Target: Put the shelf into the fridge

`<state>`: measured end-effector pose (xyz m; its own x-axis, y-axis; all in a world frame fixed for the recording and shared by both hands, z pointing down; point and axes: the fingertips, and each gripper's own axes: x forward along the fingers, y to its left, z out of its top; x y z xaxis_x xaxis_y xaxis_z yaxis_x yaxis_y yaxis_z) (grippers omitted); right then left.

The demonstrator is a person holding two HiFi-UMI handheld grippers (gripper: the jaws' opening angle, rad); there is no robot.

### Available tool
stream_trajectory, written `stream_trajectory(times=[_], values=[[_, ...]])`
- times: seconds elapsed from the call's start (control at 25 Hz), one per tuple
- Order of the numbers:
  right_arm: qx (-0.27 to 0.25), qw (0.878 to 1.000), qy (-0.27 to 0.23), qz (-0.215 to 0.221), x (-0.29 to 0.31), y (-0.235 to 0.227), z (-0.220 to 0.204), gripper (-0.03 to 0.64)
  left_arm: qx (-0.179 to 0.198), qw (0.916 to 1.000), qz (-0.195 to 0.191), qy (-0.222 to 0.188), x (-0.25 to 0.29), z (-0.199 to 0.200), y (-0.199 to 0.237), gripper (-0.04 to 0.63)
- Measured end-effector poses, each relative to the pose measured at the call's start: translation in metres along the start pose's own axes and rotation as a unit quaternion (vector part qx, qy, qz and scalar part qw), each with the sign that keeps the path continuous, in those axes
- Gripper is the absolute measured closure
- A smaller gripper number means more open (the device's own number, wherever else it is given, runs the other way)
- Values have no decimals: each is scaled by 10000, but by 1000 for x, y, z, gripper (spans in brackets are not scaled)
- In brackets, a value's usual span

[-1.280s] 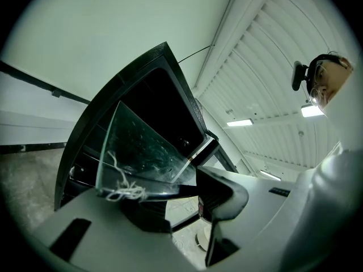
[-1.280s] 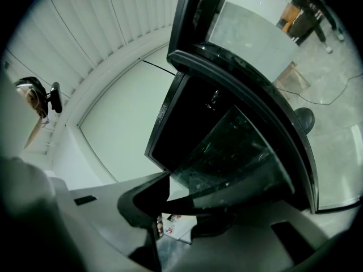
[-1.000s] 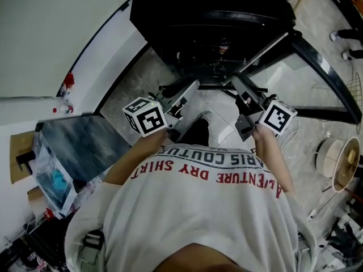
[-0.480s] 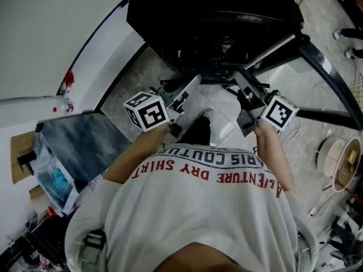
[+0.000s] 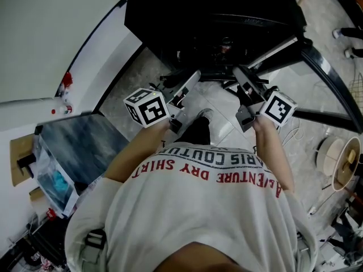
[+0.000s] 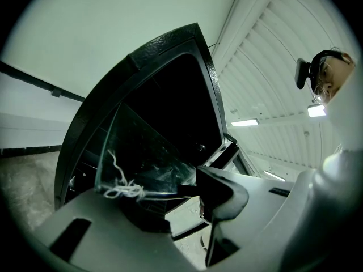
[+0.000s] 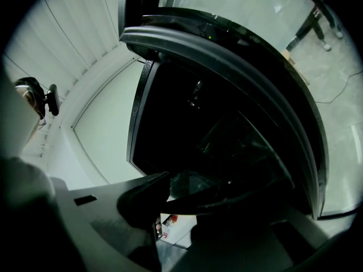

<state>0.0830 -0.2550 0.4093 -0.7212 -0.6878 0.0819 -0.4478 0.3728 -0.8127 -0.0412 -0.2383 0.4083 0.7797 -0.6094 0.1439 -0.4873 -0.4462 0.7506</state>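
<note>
The glass shelf [image 6: 142,152] sits at lower centre of the left gripper view, with the left gripper [image 5: 193,79] clamping its near edge on one side and the right gripper [image 5: 241,75] on the other. Beyond it, at top centre of the head view, is the black fridge [image 5: 210,16], its door [image 5: 320,64] open at upper right.

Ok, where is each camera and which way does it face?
Head view: on the person's head, looking steeply down at the fridge; shirt, forearms, left gripper, right gripper show.
Left gripper view: rides that gripper, faces the fridge along jaws clamped on the glass shelf.
Right gripper view: same, on the shelf's other side.
Shared: shelf and fridge.
</note>
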Motion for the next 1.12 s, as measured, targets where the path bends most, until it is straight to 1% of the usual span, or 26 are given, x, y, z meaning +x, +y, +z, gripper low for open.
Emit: stream_trajectory(times=[0.16, 0.44, 0.76, 1.12], values=[[-149, 9999, -17, 51, 7, -3, 6, 500, 12, 10000, 22, -11, 5, 4, 5, 439], [-253, 9996, -94, 54, 20, -10, 13, 502, 46, 9999, 32, -84, 13, 11, 17, 439], [-341, 9992, -204, -68, 30, -20, 22, 500, 91, 9998, 56, -149, 24, 18, 26, 439], [-352, 9987, -329, -165, 37, -28, 28, 500, 254, 9994, 19, -235, 32, 23, 32, 436]])
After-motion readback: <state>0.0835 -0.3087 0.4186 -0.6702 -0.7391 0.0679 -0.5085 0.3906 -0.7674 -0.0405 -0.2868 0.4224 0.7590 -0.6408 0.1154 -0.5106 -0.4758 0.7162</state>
